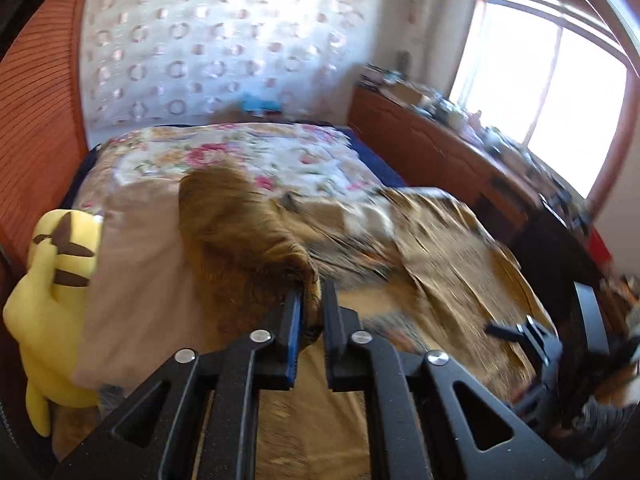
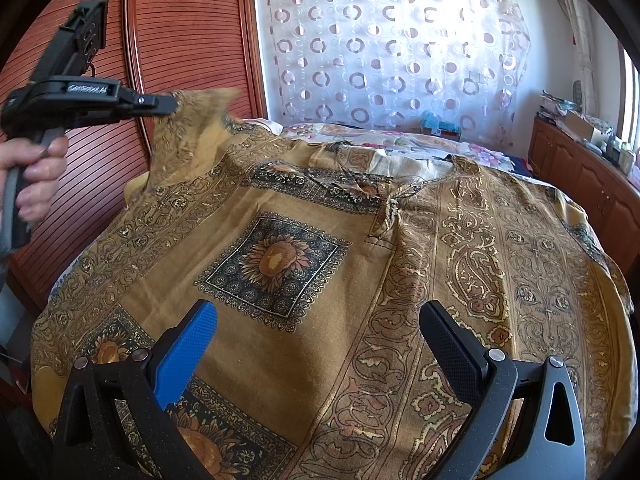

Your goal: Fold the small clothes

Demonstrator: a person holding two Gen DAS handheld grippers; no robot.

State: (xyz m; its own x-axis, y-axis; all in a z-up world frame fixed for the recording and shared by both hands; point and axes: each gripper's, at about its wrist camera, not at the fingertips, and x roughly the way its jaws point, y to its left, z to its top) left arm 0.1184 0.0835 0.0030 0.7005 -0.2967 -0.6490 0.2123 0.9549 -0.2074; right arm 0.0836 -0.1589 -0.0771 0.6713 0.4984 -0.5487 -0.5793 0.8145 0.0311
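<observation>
Between the jaws of the left gripper point(image 1: 312, 312) sits a bunched corner of the ochre printed garment point(image 2: 304, 280), pinched narrowly and lifted off the bed point(image 1: 280, 148); in the right wrist view this corner looks like a sleeve or shoulder edge, raised at the far left while the rest of the cloth lies spread flat. The hold takes in only a small fold near the pad tips, so I judge it could slip out if the cloth drags under its own weight during the fold. The right gripper point(image 2: 320, 344) hovers low over the near part of the garment with its jaws wide and nothing between them; it pins nothing, so a hard pull from the left could slide the whole piece across the bed and skew the fold line. The neckline tie point(image 2: 394, 200) lies loose in the middle and might bunch under the folded layer. Just beside the lifted corner, at the left edge of the bed, stand a pale pillow point(image 1: 136, 264) and a yellow plush toy point(image 1: 56, 276); a wide sweep could snag or knock them. The left wrist view is blurred, so finer detail of the hold is unclear.
</observation>
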